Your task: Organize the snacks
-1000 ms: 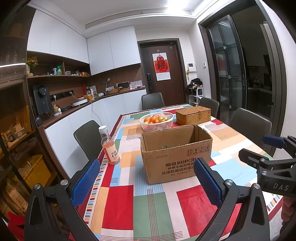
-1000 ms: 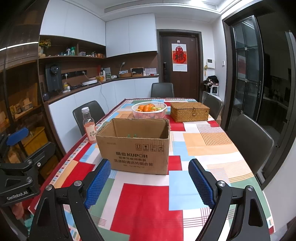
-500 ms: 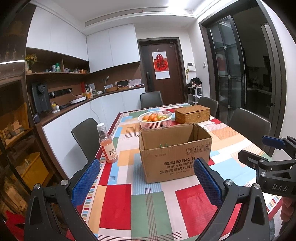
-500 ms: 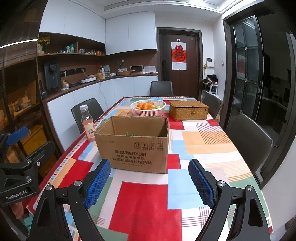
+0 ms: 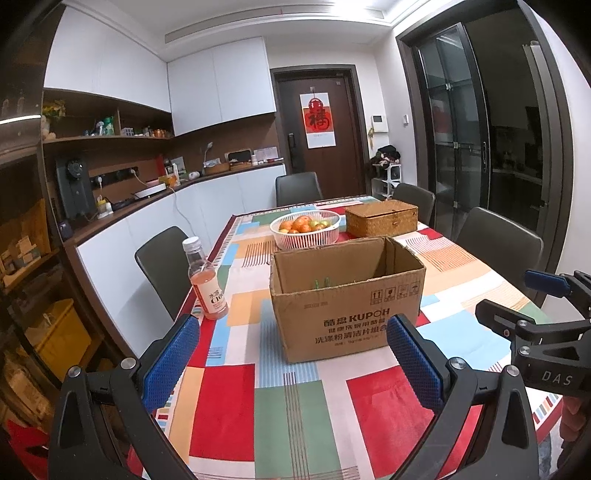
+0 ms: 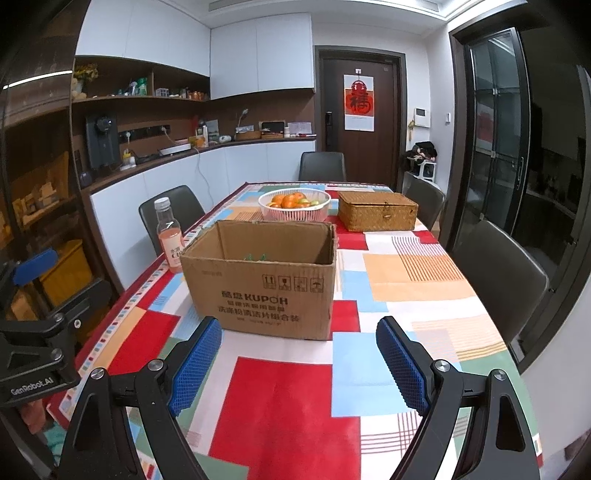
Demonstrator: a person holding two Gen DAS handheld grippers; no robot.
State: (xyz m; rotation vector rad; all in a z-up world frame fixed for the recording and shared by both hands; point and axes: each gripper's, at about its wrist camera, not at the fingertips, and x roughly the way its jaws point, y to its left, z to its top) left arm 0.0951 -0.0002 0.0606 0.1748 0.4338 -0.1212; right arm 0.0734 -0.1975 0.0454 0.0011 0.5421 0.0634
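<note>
Dining table (image 5: 295, 406), cardboard box (image 5: 347, 295) nearer than before, both grippers' jaws apart, empty.

A dining room is lit from a bright strip recessed in the white ceiling (image 5: 280, 24). The far wall is taken up by a dark wooden door (image 6: 360, 122), on which a red-and-white calendar (image 6: 358, 102) is hung. White upper cabinets (image 6: 258, 51) and open wooden shelves (image 6: 140, 96) are set along the left wall, above white lower cabinets (image 5: 207, 214). Glass sliding doors in dark frames (image 5: 461, 136) are fitted on the right. Dark grey chairs (image 6: 498, 273) are placed round the counter (image 6: 413, 280), which is covered by a patchwork cloth.
</note>
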